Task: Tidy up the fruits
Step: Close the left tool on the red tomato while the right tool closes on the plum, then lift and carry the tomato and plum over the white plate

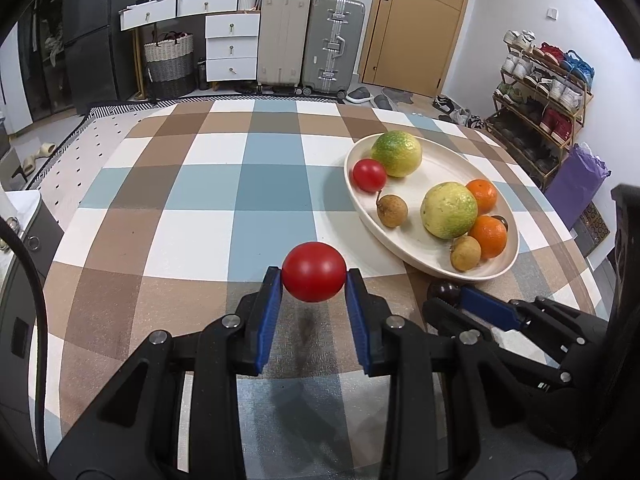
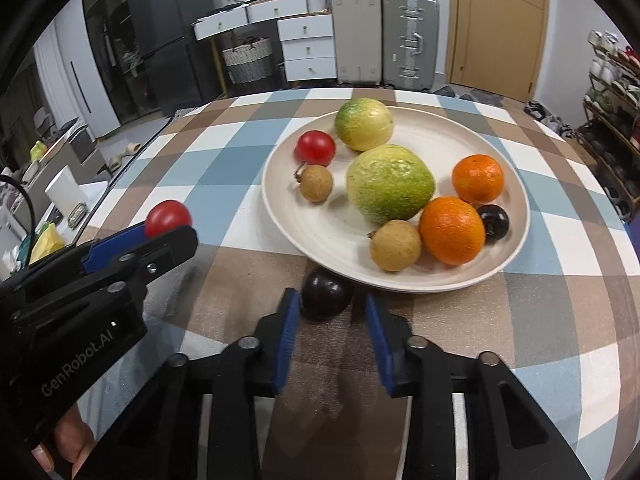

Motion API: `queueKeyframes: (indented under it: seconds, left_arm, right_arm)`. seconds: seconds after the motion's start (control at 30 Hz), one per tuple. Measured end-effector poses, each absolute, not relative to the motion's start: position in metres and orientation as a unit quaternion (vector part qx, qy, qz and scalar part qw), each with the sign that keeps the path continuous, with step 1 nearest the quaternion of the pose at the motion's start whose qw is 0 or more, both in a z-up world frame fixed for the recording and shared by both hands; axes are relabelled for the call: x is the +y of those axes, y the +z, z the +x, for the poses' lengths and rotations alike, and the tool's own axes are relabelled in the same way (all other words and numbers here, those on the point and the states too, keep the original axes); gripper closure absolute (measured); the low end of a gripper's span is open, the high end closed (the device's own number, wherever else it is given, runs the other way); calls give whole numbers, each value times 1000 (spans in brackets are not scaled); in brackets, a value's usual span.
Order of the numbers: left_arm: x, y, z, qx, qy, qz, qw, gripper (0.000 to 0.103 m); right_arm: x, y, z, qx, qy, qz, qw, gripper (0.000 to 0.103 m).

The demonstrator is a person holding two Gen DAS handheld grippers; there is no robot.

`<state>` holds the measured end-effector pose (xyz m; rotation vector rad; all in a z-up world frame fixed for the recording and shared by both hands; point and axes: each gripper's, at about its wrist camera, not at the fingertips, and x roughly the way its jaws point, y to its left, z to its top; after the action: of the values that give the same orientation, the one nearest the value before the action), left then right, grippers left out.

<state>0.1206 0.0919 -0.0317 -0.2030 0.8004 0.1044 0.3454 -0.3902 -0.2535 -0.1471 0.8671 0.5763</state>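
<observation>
tomato (image 1: 314, 271) pinched in left gripper (image 1: 314, 280) above table (image 1: 208, 184) | right gripper (image 2: 331, 308) spread around dark plum (image 2: 326, 293) at plate (image 2: 280, 216) rim's 6 o'clock | risk: plum rolls off when fingers close unevenly

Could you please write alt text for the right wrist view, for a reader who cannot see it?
Open right tongs frame a dark plum on the checked tablecloth, just before a cream plate holding fruit. At left, the left tongs grip a red tomato.
</observation>
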Motion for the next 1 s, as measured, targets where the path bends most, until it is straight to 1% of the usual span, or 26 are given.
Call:
queueKeyframes:
  seconds: [0.07, 0.43, 0.83, 1.0]
  left_arm:
    - [92, -32, 121, 389, 49, -97, 915, 73]
    - [87, -33, 122, 386, 47, -95, 916, 74]
    - [69, -32, 122, 381, 31, -74, 921, 74]
    - [67, -31, 121, 374, 30, -72, 924, 74]
  right_arm:
    - [-392, -253, 346, 416, 279, -62, 863, 77]
    - [-410, -253, 346, 420, 307, -59, 852, 77]
    - [-449, -242, 349, 401, 335, -47, 851, 77]
    - [-463, -233, 351, 381, 344, -44, 857, 77]
